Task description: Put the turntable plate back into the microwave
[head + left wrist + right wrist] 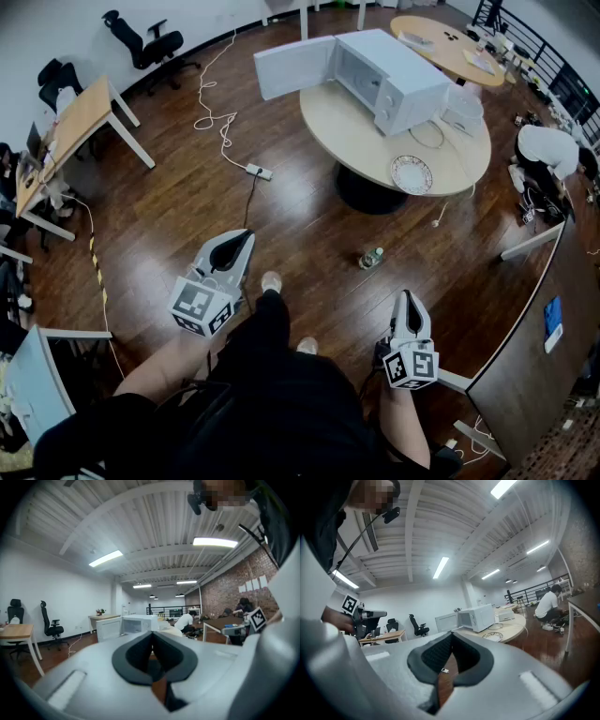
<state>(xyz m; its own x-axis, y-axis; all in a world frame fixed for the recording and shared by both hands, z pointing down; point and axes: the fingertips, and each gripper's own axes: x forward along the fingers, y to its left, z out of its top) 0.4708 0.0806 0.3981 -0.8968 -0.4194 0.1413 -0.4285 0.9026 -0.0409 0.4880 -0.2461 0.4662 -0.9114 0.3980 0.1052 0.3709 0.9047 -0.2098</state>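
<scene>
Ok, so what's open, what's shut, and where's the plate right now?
Microwave door: swung wide open.
Turntable plate: outside the microwave, lying flat on the round table.
Left tongs: shut, nothing in them.
Right tongs: shut, nothing in them.
Bottle: on the floor, seems to lie on its side.

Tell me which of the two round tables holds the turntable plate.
The nearer round table, which also carries the open-doored microwave; the turntable plate lies by its near edge. The farther round table stands behind it.
</scene>
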